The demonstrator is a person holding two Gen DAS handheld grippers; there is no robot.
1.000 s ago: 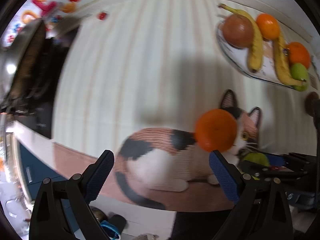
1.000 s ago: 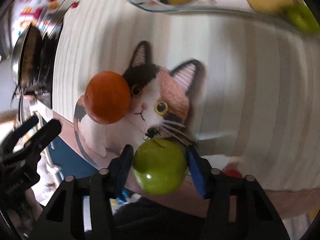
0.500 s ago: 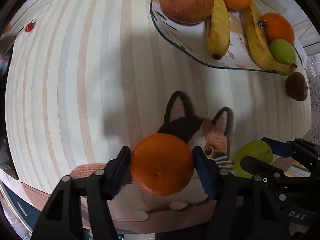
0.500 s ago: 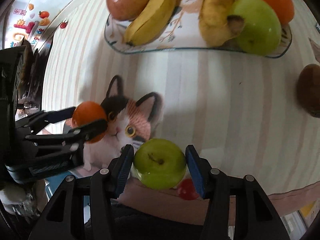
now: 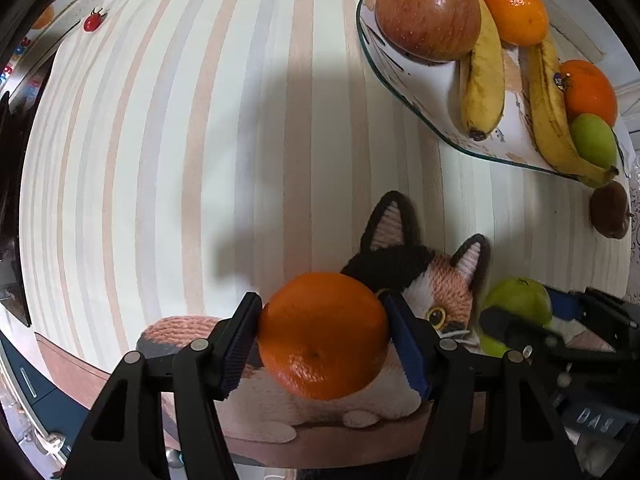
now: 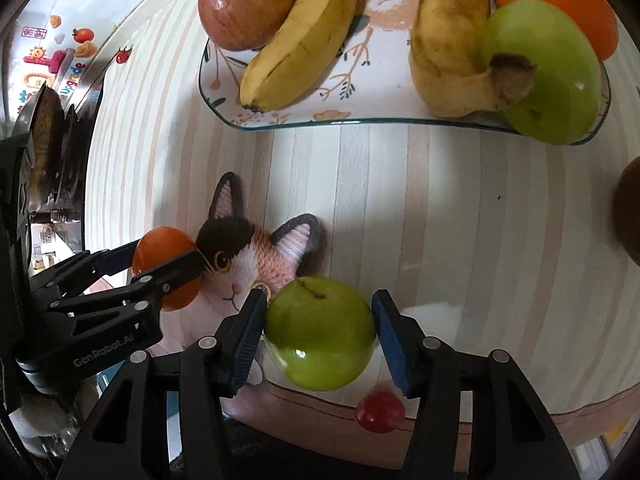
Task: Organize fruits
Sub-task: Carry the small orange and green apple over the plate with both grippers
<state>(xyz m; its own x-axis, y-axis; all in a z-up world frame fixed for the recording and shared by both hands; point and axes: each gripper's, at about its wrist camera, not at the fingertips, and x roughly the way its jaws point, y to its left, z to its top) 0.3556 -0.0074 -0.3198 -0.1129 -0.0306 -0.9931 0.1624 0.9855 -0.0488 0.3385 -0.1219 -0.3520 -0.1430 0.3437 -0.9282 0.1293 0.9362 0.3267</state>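
Left tongs (image 5: 322,336) grip orange (image 5: 323,334), right tongs (image 6: 320,334) — apple (image 6: 319,332)

Brown fruit (image 6: 628,216) far right of the jaws is cut off by the frame edge & blurry; cat mat (image 6: 256,268) partly hidden behind both.

A table covered with a striped cloth (image 5: 192,152) in cream, beige and grey bands carries everything. A glass plate (image 6: 304,124) with a floral print rests on it at the far side. Just beside the plate's right end, a brown fruit (image 5: 609,213) lies on the cloth. A knitted calico cat mat (image 6: 256,260) lies flat near the front edge. A small red round thing (image 6: 380,411) sits at the front border, and another red bit (image 5: 93,22) lies far off to the left.
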